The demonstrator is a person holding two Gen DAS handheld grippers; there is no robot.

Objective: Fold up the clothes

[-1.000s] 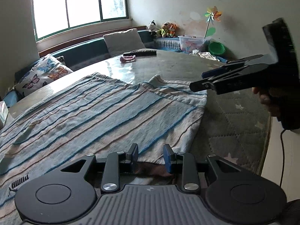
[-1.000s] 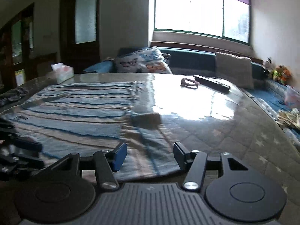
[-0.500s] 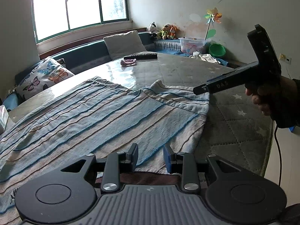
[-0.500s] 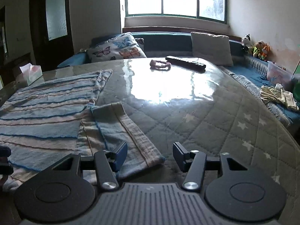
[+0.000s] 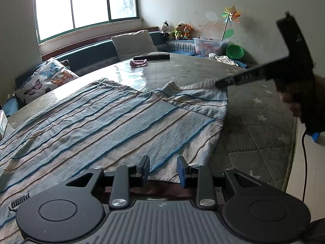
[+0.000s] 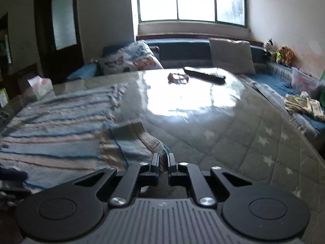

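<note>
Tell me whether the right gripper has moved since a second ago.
Yes. In the left wrist view the right gripper has swung toward the striped garment's far corner; its own view shows it closed on that corner, against the fixed remote.

Each fisheye looks forward from behind its gripper's fingers, low and close above the blue-and-beige striped knit garment (image 5: 113,122) (image 6: 61,134); both face the far window (image 5: 85,6) (image 6: 191,0).
</note>
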